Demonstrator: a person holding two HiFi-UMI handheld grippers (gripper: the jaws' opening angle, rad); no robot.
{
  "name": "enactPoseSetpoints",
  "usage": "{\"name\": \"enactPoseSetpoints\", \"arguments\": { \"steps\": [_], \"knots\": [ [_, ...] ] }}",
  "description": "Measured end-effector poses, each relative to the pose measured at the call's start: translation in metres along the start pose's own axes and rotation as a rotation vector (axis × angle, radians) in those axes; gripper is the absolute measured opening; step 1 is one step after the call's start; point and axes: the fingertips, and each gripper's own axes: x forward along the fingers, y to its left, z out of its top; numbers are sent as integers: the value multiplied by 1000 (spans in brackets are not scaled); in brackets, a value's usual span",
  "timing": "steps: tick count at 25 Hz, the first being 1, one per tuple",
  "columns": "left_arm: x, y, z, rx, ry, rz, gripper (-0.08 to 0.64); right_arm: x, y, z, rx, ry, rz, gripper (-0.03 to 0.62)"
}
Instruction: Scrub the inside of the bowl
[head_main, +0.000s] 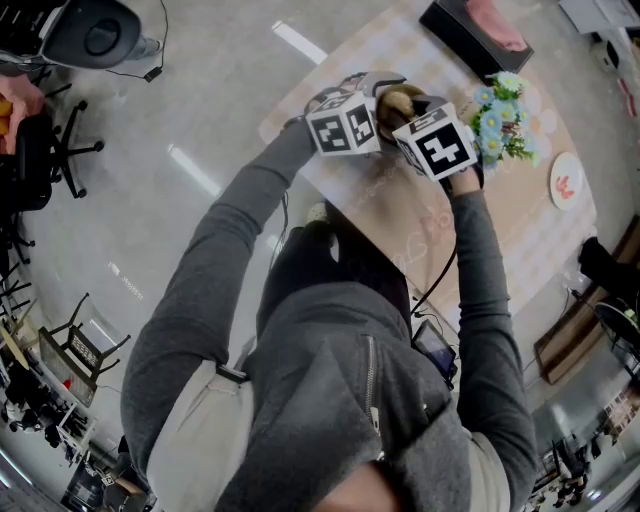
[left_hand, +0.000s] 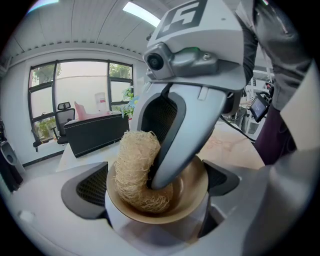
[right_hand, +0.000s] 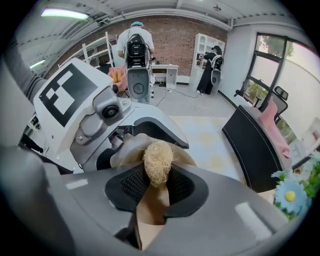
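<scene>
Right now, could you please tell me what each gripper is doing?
Left gripper: closed on the brown bowl.
Right gripper: closed on the loofah scrubber, pressed into that bowl.

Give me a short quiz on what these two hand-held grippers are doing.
1. True or false: the left gripper grips the bowl.
2. The right gripper clamps: A) a spoon B) a pale fibre scrubber C) a folded cloth.
3. Fill in: the scrubber rests against the bowl's ____.
Key: 1 true; 2 B; 3 inside.
</scene>
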Motion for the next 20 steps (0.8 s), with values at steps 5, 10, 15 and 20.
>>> {"name": "enactPoseSetpoints", "arguments": {
  "steps": [5, 10, 15, 20],
  "knots": [
    [0, 1, 0, -1, 3, 1, 591, -1, -7, -2, 13, -16, -46, 86],
    [1, 1, -1, -1, 3, 2, 591, -1, -11, -6, 13, -19, -81, 87],
    [2, 0, -1, -3, 2, 2, 591, -1, -12, -10, 13, -7, -99, 87],
    [2, 1, 0, -3, 0, 4, 591, -3, -14, -10, 4, -8, -116, 87]
  ]
}}
